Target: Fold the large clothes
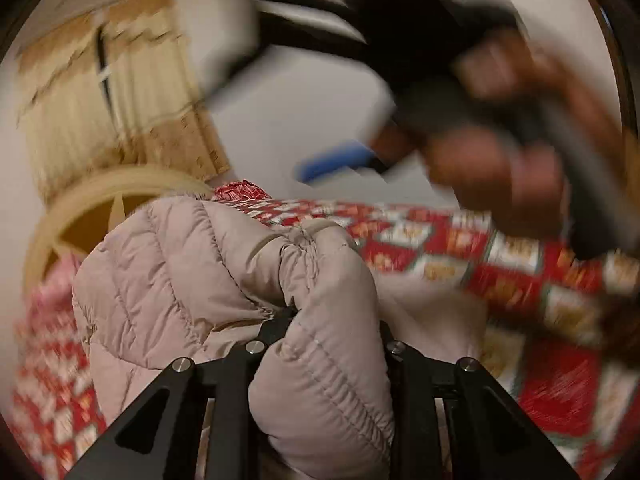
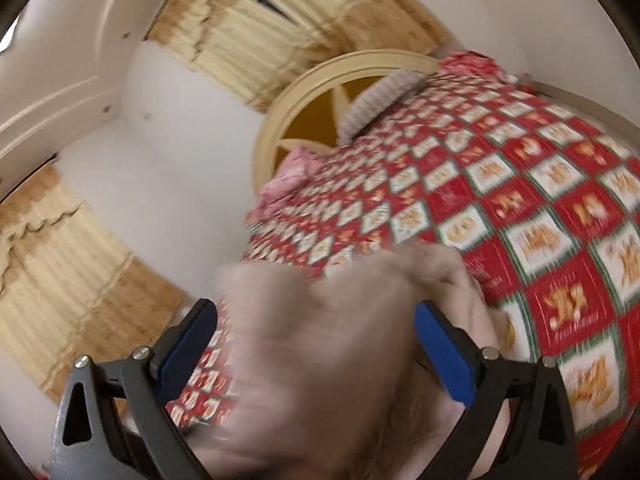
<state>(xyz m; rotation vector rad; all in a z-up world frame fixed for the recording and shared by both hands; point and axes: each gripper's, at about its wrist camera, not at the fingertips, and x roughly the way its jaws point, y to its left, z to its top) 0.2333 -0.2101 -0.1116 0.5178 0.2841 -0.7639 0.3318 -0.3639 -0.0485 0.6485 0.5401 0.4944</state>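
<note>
A beige quilted puffer jacket [image 1: 180, 264] fills the lower middle of the left wrist view. My left gripper [image 1: 332, 320] is shut on a bunched fold of it, and the fabric bulges out between the black fingers. The right wrist view shows the jacket [image 2: 320, 320] as a blur between the blue pads [image 2: 444, 352] of my right gripper [image 2: 316, 344]. Those jaws stand wide apart, and I see no pad pressing the cloth. From the left wrist view, the right gripper's blue pad [image 1: 332, 162] and the person's hand [image 1: 500, 176] holding it are blurred, above the bed.
A bed with a red, white and green patterned cover [image 2: 520, 200] lies under the jacket. A round cream headboard [image 2: 304, 80] stands behind it, with a pink pillow [image 2: 288, 176] and a grey striped cloth [image 2: 384, 96]. Yellow curtains [image 2: 260, 40] hang on the white wall.
</note>
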